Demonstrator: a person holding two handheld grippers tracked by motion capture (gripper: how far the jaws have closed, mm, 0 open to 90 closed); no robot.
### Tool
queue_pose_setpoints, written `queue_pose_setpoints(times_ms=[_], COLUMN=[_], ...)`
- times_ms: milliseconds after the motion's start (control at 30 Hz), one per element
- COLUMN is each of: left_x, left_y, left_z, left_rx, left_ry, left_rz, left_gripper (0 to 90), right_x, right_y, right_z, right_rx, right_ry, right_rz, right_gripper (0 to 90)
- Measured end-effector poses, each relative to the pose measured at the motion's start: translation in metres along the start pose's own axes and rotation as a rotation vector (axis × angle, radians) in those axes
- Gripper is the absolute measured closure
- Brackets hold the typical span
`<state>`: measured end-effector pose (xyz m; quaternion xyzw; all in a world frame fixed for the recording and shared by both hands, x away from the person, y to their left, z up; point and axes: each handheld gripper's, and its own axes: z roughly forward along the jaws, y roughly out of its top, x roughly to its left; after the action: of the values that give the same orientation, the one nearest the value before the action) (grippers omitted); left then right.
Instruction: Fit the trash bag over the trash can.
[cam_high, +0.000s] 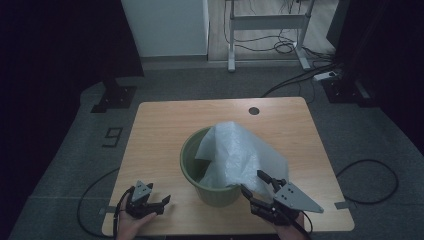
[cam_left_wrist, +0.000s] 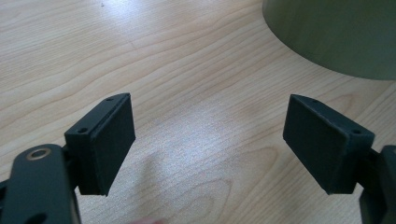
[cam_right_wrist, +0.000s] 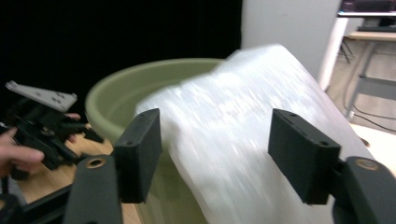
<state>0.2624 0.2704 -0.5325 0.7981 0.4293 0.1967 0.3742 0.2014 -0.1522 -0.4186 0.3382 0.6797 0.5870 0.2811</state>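
A green bin (cam_high: 199, 176) stands on the wooden table (cam_high: 160, 130), seen close in the left gripper view (cam_left_wrist: 341, 37) and the right gripper view (cam_right_wrist: 121, 88). A translucent white bag (cam_high: 235, 155) drapes over its right rim, blurred in the right gripper view (cam_right_wrist: 233, 126). My right gripper (cam_high: 256, 182) is open at the bag's lower edge with nothing held; its jaws stand either side of the bag in the right gripper view (cam_right_wrist: 215, 154). My left gripper (cam_high: 162, 202) rests open near the front left of the table, to the left of the bin, its jaws wide over bare wood (cam_left_wrist: 208, 144).
A round hole (cam_high: 254, 110) sits near the table's far edge. Beyond the table are a white cabinet (cam_high: 167, 25), a desk frame (cam_high: 267, 30) and cables (cam_high: 300, 75) on the grey floor. Another cable (cam_high: 372, 180) loops at the right.
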Motion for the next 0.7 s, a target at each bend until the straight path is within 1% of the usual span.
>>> queue_pose_setpoints(times_ms=[67, 100, 133, 167, 267, 300, 333, 367, 400, 433, 567, 600, 633, 667, 700], left_x=[0.0, 0.0, -0.001, -0.001, -0.001, -0.001, -0.001, -0.001, -0.001, -0.001, -0.001, 0.0, 0.0, 0.0, 0.0], left_y=[0.0, 0.0, 0.0, 0.0, 0.0, 0.0, 0.0, 0.0, 0.0, 0.0, -0.001, -0.001, -0.001, -0.001, -0.001], left_z=[0.001, 0.001, 0.001, 0.001, 0.001, 0.001, 0.001, 0.001, 0.001, 0.002, 0.001, 0.001, 0.001, 0.001, 0.001], left_rx=[0.003, 0.003, 0.005, 0.005, 0.005, 0.005, 0.006, 0.007, 0.007, 0.007, 0.004, 0.003, 0.003, 0.002, 0.002], left_ry=[0.0, 0.0, 0.0, -0.002, -0.002, -0.002, -0.002, -0.001, -0.001, -0.001, -0.001, -0.001, -0.001, -0.001, -0.001], left_rz=[0.002, 0.002, 0.003, 0.003, 0.004, 0.004, 0.005, 0.005, 0.005, 0.005, 0.004, 0.003, 0.003, 0.001, 0.001], left_gripper=[16.4, 16.4, 16.4, 16.4, 16.4, 16.4, 16.4, 16.4, 16.4, 16.4, 16.6, 16.6, 16.6, 16.6, 16.6], right_x=[-0.003, -0.003, -0.004, -0.006, -0.009, -0.009, -0.011, -0.011, -0.014, -0.014, -0.024, -0.029, -0.029, -0.035, -0.035], right_y=[-0.011, -0.011, -0.018, -0.021, -0.031, -0.031, -0.039, -0.039, -0.046, -0.046, -0.057, -0.063, -0.063, -0.072, -0.072], right_z=[-0.007, -0.007, -0.011, -0.012, -0.012, -0.012, -0.011, -0.011, -0.009, -0.009, -0.007, -0.008, -0.008, -0.011, -0.011], right_rx=[0.014, 0.014, 0.014, 0.018, 0.036, 0.036, 0.051, 0.051, 0.07, 0.07, 0.101, 0.119, 0.119, 0.144, 0.144], right_ry=[-0.023, -0.023, -0.042, -0.048, -0.083, -0.083, -0.109, -0.109, -0.135, -0.135, -0.221, -0.264, -0.264, -0.302, -0.302], right_rz=[0.004, 0.004, 0.006, 0.007, 0.012, 0.012, 0.014, 0.014, 0.009, 0.009, 0.016, 0.008, 0.008, 0.016, 0.016], right_gripper=[30.2, 30.2, 30.0, 29.7, 29.5, 29.5, 29.6, 29.6, 30.0, 30.0, 33.4, 33.6, 33.6, 35.4, 35.4])
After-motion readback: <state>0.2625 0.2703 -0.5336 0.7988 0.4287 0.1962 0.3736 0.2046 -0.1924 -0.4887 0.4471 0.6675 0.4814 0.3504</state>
